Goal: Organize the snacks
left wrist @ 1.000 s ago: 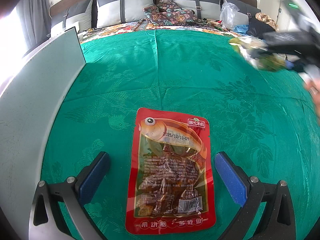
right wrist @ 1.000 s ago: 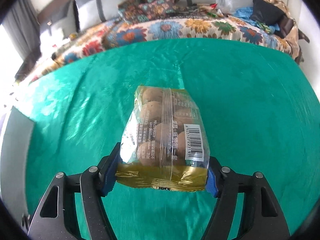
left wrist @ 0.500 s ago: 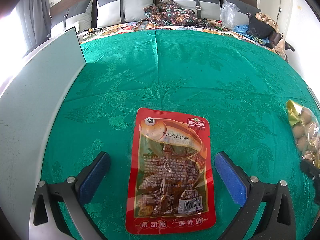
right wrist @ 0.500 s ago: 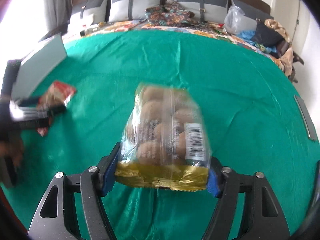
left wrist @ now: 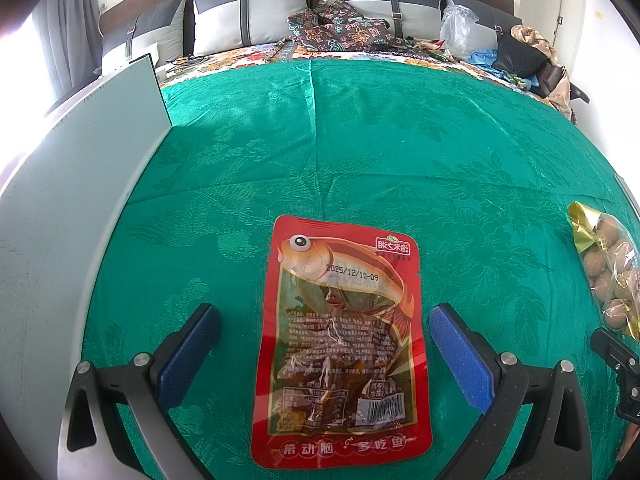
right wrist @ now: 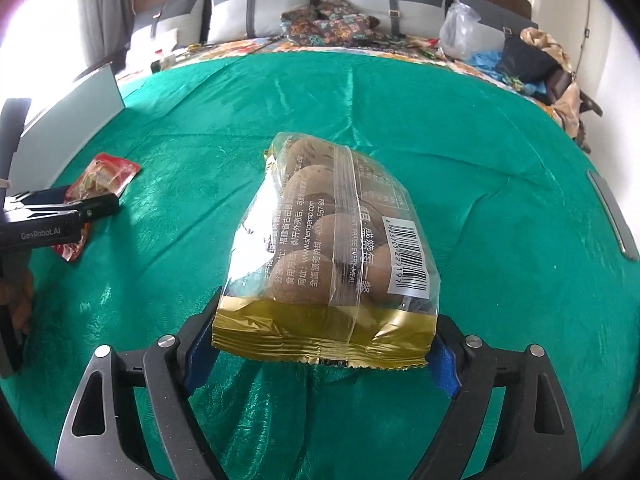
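From the left wrist view, the red fish snack packet (left wrist: 342, 344) lies flat on the green cloth (left wrist: 360, 152) that covers the counter, its printed face up: a cartoon fish, the date 2025/12/10-09, a small white brand mark at the upper right corner, a barcode near the bottom and a band of white Chinese characters along the lower edge. The left tongs (left wrist: 324, 352) stand wide apart, one blue pad on each side of the packet, neither pad touching it. A pale grey panel (left wrist: 72, 208) rises along the left edge of the cloth; ahead and to the right the cloth lies bare as far as the bed with its grey cushions (left wrist: 248, 16). At the right border a clear bag of round brown snacks (left wrist: 608, 276) shows beside a black part of the other tool. From the right wrist view, that bag (right wrist: 332, 248) sits between the right tongs (right wrist: 320, 344), gold crimped seal towards the camera, with a white barcode label, lines of Chinese print, the web address www.shengersp.com and the words PRAISE EVERY MEAL. The jaws are opening; the blue pads sit at the bag's two lower corners, and whether they press it cannot be told. At far left the other tool reads GenRobot.AI, over the red packet (right wrist: 106, 172). A grey strip (right wrist: 612, 216) lies at the cloth's right edge.
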A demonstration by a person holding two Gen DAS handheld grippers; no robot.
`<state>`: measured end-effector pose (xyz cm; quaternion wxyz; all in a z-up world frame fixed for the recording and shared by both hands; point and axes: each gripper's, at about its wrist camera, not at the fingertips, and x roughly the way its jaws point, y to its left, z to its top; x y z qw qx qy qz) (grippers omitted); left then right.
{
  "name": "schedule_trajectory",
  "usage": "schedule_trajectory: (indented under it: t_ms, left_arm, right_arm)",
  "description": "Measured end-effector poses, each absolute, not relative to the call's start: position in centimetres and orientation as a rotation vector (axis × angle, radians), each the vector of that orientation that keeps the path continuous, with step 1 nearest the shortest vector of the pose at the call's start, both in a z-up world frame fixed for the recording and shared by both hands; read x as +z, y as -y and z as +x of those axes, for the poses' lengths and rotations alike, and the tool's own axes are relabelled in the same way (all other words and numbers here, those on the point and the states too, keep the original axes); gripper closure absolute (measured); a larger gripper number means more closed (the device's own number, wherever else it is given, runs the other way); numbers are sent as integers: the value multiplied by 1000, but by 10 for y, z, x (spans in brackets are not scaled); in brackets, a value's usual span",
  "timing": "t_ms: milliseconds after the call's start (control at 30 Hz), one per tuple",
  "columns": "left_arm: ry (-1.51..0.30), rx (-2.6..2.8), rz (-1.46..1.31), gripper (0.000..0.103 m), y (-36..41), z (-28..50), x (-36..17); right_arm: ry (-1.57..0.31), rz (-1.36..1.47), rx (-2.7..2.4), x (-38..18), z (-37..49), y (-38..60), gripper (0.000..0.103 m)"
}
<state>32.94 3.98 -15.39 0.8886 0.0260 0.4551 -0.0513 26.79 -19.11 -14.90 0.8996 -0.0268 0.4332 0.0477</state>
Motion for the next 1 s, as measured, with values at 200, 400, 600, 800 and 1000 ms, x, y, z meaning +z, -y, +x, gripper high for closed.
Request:
schedule_trajectory:
  t_ms: [200,400,600,800,1000]
  left_arm:
    - [-945,-107,54,0,-40,329,-154]
    - [-945,-106,54,0,-40,329,-154]
    - [-975,-139,71,0,-39,332,-153]
    - [-1102,-192,112,12,-36,347,-147]
    - [-1092,-237,-7,78,-58,324,-126]
  right_arm:
    - [-896,-56,99,-149,267,192,15]
    - [-896,-57,99,-149,267,191,14]
    - [-976,-16,115,-143,267,195,15]
    - [-1093,116,166,-116,291,215,15]
    - [-1221,109,172,-115,324,216,33]
